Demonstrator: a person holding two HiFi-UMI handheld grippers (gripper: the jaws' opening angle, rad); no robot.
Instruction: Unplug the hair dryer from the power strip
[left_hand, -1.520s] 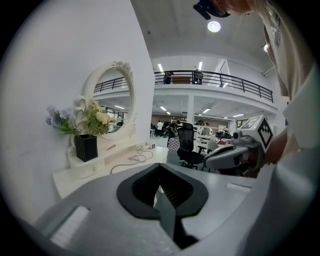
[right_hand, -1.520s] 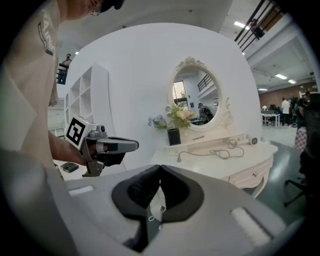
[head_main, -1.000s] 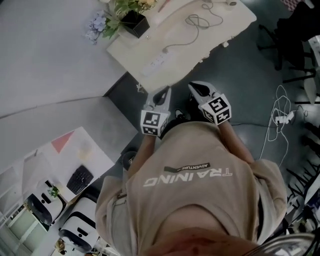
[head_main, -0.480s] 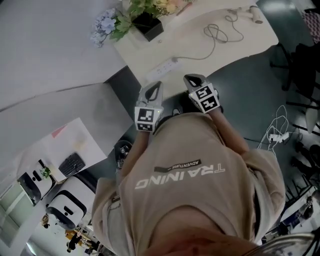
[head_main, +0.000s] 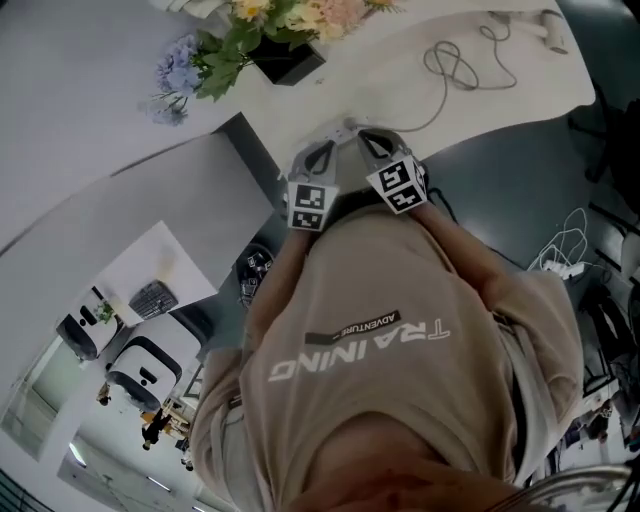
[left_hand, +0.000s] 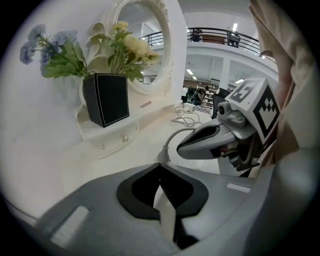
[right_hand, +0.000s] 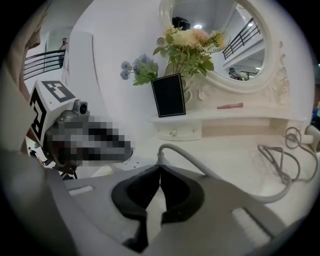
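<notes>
A white power strip lies at the near edge of the cream dressing table, mostly hidden by my grippers. A grey-white cord rises from its plug, runs right to a loose coil and ends at the hair dryer at the far right. My left gripper is shut and empty, with the plug just past its tips. My right gripper is beside it, tips together and just opening, nothing between them, pointing at the plug.
A black vase of flowers stands on a small drawer shelf below an oval mirror. A white wall is at the left. An office chair and loose cables are on the dark floor at the right.
Both grippers have moved away from the person's body and down to the table's near edge, over the power strip. They now stand close together.
</notes>
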